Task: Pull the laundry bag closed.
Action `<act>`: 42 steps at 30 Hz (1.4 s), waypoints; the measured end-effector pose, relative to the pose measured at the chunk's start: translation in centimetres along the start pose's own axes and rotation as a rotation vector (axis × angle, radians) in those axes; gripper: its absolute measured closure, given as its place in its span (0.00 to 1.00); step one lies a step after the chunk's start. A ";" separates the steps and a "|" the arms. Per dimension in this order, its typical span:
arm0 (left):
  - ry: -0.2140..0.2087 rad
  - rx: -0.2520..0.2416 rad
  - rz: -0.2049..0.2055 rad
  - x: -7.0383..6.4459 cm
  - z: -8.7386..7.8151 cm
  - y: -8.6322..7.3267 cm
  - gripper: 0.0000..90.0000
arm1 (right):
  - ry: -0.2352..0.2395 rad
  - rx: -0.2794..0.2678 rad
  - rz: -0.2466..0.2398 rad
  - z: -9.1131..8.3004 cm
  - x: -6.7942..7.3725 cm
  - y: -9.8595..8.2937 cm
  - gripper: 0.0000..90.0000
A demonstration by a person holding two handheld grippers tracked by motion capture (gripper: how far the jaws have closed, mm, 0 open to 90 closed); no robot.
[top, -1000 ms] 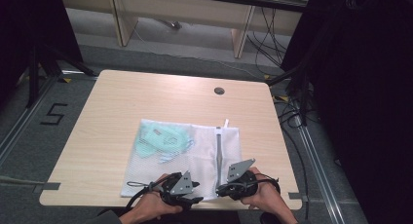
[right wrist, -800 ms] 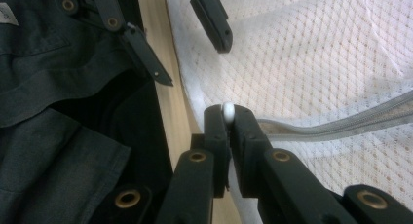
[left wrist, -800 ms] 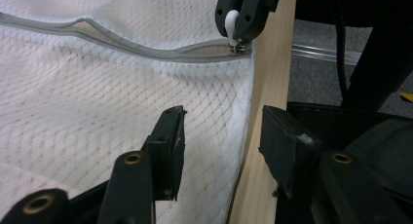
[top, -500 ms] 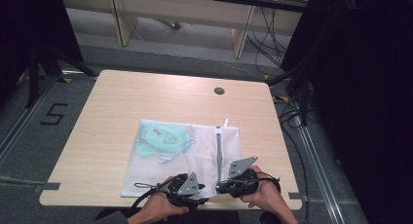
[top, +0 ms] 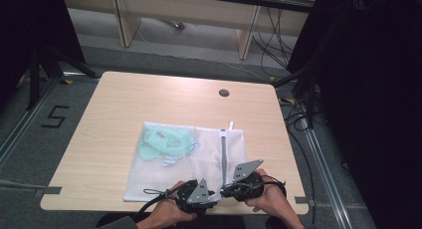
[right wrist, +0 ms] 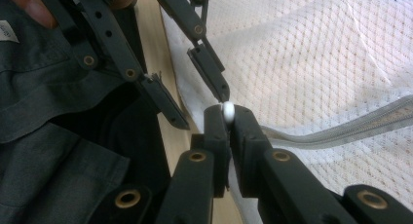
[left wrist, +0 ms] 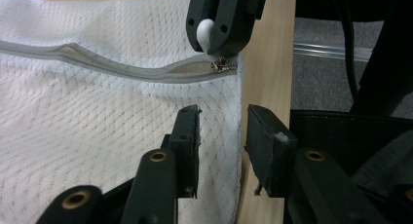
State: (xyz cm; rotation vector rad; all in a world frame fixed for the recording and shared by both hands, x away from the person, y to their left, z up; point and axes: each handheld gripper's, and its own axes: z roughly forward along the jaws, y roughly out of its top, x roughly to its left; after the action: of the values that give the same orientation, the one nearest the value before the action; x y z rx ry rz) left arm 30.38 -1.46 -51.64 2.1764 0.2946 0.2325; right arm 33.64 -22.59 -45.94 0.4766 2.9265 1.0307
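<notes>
A white mesh bag (top: 194, 164) lies flat on the table with a mint-green garment (top: 164, 144) inside. Its grey zipper (top: 225, 154) runs toward the near edge. My right gripper (right wrist: 227, 114) is shut on the white zipper pull (left wrist: 205, 31), just above the metal slider (left wrist: 221, 65) at the zipper's near end. My left gripper (left wrist: 221, 119) is open, its jaws straddling the bag's edge (left wrist: 236, 136) just below the slider. In the high view both grippers, left (top: 201, 195) and right (top: 244, 184), meet at the bag's near right corner.
The wooden table (top: 149, 104) has a round cable hole (top: 224, 93) at the back. The front edge (top: 99, 206) is right beside both hands. A dark sleeve (right wrist: 58, 136) is close under the right gripper. Cables (top: 298, 119) lie on the floor at right.
My left gripper has slid a little to the right, closer to the right gripper and the zipper's end. The right gripper has stayed almost still on the pull.
</notes>
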 end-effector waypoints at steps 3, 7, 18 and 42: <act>0.007 0.003 0.005 0.0 0.2 0.2 0.76 | 0.000 0.002 0.002 0.0 0.0 0.0 0.96; 0.012 0.010 0.031 -0.1 0.3 0.4 0.81 | 0.002 0.006 0.032 0.0 0.2 0.0 0.96; 0.025 0.017 0.045 -0.4 0.9 0.7 0.89 | -0.006 0.006 0.013 0.0 0.0 -0.1 0.96; 0.022 0.017 0.106 -0.6 0.8 0.7 0.98 | 0.014 0.026 0.063 0.1 -0.5 -0.7 0.96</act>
State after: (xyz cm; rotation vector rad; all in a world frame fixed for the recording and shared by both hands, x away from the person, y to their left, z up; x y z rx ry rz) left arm 30.07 -2.64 -51.55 2.2098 0.1948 0.3147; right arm 33.91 -23.16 -46.44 0.5677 2.9583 1.0082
